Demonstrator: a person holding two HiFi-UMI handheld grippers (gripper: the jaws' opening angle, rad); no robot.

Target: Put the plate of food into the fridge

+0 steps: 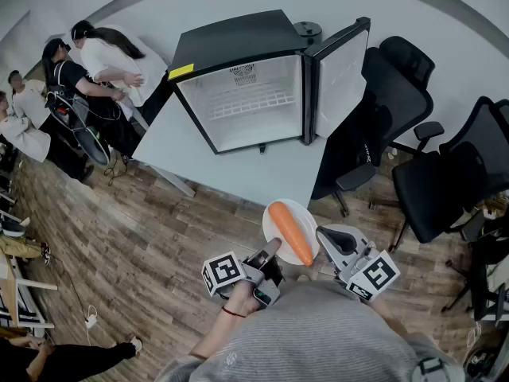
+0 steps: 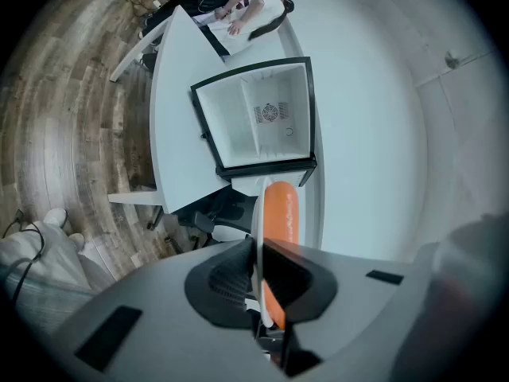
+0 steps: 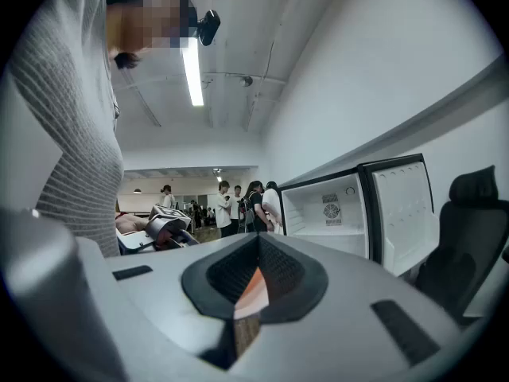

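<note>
A white plate [image 1: 307,217] carrying a long orange carrot [image 1: 290,233] hangs in the air just off the near edge of the white table [image 1: 238,165]. My left gripper [image 1: 272,251] is shut on the plate's near rim. In the left gripper view the plate [image 2: 256,213] runs edge-on between the pads, with the carrot [image 2: 280,213] to its right. My right gripper [image 1: 324,237] sits by the plate's right side, its jaws shut with nothing between them [image 3: 253,273]. The black mini fridge [image 1: 246,102] stands on the table, its door [image 1: 342,78] swung open to the right and its white inside bare.
Black office chairs [image 1: 398,94] [image 1: 453,173] stand to the right of the table. Several people [image 1: 79,70] are gathered at the far left, beyond the table. Wood floor lies to the left. The fridge [image 2: 258,118] [image 3: 334,209] shows ahead in both gripper views.
</note>
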